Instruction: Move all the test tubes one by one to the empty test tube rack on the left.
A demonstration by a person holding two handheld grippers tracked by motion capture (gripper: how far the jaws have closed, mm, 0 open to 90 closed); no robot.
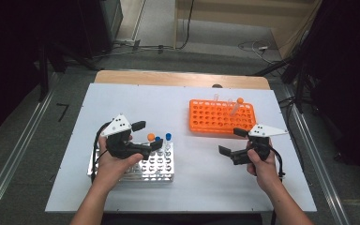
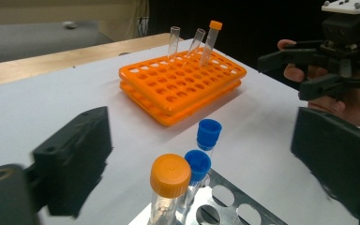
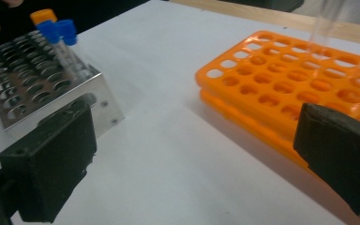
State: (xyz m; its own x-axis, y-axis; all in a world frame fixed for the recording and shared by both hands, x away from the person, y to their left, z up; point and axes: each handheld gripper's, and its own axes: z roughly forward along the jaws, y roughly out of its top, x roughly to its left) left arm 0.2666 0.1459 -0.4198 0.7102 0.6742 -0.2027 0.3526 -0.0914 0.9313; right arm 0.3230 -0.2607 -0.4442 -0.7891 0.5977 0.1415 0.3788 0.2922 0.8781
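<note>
Three capped clear tubes stand in shiny perforated metal rack (image 1: 161, 169); left hand-held gripper (image 1: 147, 136) wide around orange-capped tube (image 2: 169, 180). Right hand-held gripper (image 1: 232, 142) wide, empty. Advise lifting clear vertically.

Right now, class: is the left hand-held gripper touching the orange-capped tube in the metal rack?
Apart. The left gripper view shows the left hand-held gripper open, with clear space on both sides of the orange-capped tube standing between its jaws in the metal rack.

Lab bench, orange tube rack (image 1: 221, 116), metal tube rack (image 1: 157, 167), capped tubes (image 2: 170, 187)
</note>
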